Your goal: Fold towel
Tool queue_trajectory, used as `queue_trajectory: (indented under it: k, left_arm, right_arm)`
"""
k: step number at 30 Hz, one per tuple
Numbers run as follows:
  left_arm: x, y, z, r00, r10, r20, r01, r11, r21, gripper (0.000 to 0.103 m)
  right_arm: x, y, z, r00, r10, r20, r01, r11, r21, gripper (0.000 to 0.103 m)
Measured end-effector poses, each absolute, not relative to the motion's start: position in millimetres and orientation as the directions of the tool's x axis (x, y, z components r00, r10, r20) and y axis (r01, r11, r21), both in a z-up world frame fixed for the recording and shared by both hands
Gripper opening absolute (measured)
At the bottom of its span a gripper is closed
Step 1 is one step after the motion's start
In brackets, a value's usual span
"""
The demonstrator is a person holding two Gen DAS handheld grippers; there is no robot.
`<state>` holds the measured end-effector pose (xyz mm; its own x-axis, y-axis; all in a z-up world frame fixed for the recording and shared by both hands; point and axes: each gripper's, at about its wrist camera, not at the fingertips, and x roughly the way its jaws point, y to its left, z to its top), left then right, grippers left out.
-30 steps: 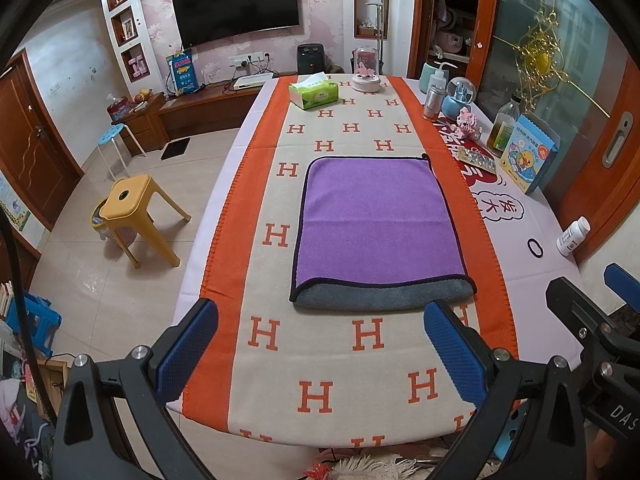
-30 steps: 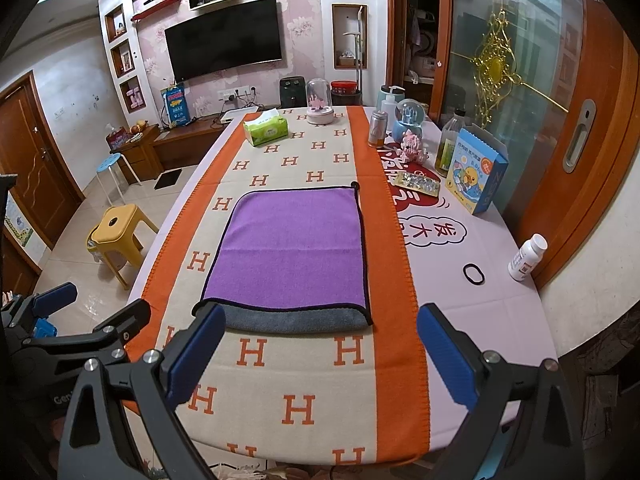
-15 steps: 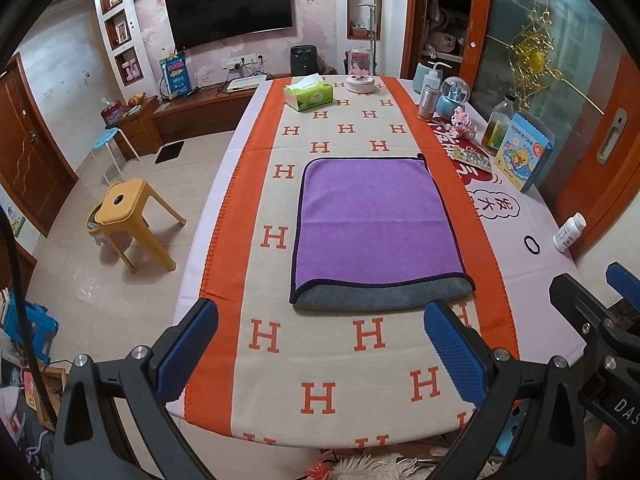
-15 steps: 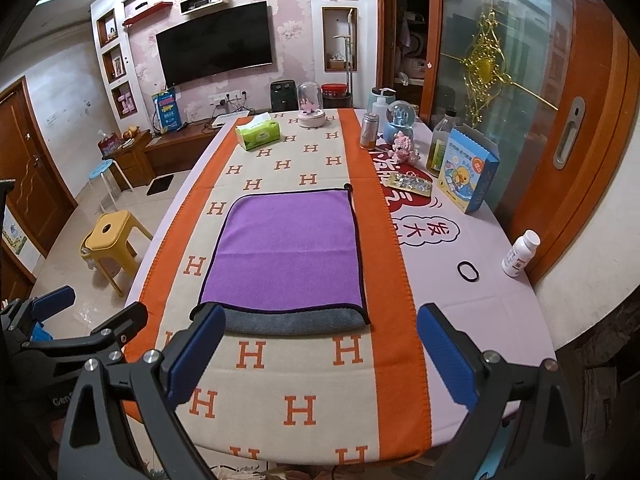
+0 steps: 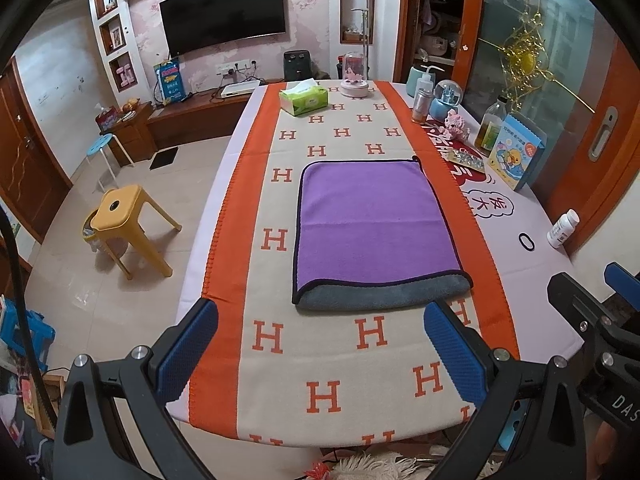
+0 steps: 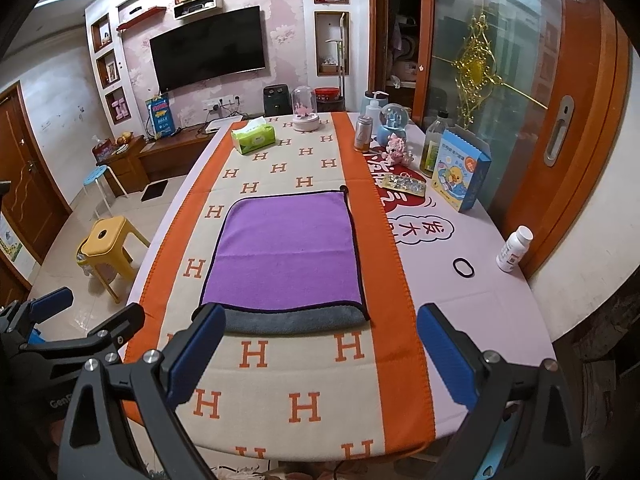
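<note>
A purple towel (image 5: pixel 372 220) with a dark hem lies flat on the table runner, folded over so its grey underside (image 5: pixel 384 294) shows along the near edge. It also shows in the right wrist view (image 6: pixel 286 252). My left gripper (image 5: pixel 320 350) is open and empty, held back near the table's front edge, short of the towel. My right gripper (image 6: pixel 316 354) is open and empty too, just short of the towel's near edge. The right gripper shows at the right of the left wrist view (image 5: pixel 600 320).
The orange and beige runner (image 5: pixel 332 364) covers the table. A green tissue box (image 5: pixel 303 98) and a glass dome (image 5: pixel 354 76) stand at the far end. Bottles, a snow globe, a blue box (image 5: pixel 518 154), a white pill bottle (image 5: pixel 562 228) and a hair band (image 5: pixel 526 241) line the right side. A yellow stool (image 5: pixel 120 222) stands on the floor, left.
Both grippers have drawn back and tilted up a little, so the towel sits slightly farther away in both views. The towel has not moved. Both jaws stay open.
</note>
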<state>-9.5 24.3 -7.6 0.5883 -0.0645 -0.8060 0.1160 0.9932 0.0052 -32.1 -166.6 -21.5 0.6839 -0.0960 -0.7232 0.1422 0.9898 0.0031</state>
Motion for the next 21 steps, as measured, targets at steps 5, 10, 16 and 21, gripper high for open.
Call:
queue_trajectory:
  k: [5, 10, 16, 21]
  left_arm:
    - [-14.4, 29.5, -7.2, 0.595, -0.085, -0.799, 0.136, 0.991, -0.004, 0.102]
    - [-19.1, 34.3, -9.1, 0.594, -0.108, -0.798, 0.155, 0.988, -0.018, 0.102]
    - [-18.7, 37.1, -13.5, 0.579, -0.143, -0.803, 0.174, 0.983, -0.050, 0.102]
    - [-8.6, 40.3, -22.1, 0.555, -0.139, -0.820, 0.158, 0.986, -0.060, 0.102]
  right_arm:
    - [-40.5, -159.5, -22.2, 0.687, -0.117, -0.717, 0.164, 0.986, -0.004, 0.097]
    - [-48.0, -154.6, -25.0, 0.686, -0.132, -0.715, 0.180, 0.984, -0.010, 0.097]
    - [-52.2, -152.8, -29.4, 0.678, -0.134, -0.723, 0.183, 0.983, -0.011, 0.096]
    - [-47.5, -153.8, -39.2, 0.654, -0.125, -0.746, 0.175, 0.985, -0.011, 0.092]
